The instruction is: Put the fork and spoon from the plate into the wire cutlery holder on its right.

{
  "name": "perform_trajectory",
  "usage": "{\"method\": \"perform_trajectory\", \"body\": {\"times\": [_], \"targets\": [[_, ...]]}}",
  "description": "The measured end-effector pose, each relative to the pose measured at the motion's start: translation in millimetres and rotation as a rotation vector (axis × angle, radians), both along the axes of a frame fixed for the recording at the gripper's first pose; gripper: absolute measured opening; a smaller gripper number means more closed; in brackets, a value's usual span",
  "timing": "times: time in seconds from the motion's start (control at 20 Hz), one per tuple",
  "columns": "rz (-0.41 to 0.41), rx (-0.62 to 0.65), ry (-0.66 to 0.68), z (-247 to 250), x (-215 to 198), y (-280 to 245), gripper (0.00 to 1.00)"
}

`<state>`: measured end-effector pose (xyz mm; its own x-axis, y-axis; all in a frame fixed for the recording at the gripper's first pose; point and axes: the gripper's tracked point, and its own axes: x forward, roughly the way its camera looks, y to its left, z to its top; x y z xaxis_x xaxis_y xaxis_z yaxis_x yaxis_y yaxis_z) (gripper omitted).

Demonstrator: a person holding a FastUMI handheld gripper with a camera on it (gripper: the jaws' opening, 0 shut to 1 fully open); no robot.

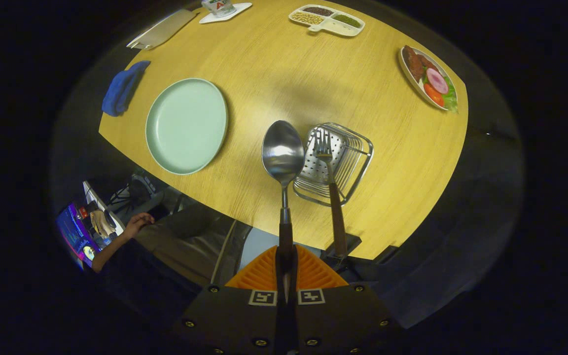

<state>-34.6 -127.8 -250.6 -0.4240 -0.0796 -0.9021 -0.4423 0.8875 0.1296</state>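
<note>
Now my gripper (286, 276) pinches the spoon (283, 153) by its handle, bowl up, clear beside the holder (358, 148) where the fork (331, 172) stands.

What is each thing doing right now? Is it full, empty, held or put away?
Hand-held gripper: shut on the spoon's handle.
Spoon: held above the table, bowl pointing away from the fingers.
Fork: resting in the wire cutlery holder, tines inside, handle sticking out.
Wire cutlery holder: on the table, holding the fork.
Green plate: empty.
Blue cloth: crumpled.
</note>
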Motion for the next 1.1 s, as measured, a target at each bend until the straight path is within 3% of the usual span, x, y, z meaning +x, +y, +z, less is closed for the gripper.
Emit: {"method": "perform_trajectory", "body": {"times": [0.35, 1.1], "targets": [[-0.135, -0.030, 0.089, -3, -8, -10, 0.01], [-0.095, -0.211, 0.244, -37, 10, -9, 0.01]]}}
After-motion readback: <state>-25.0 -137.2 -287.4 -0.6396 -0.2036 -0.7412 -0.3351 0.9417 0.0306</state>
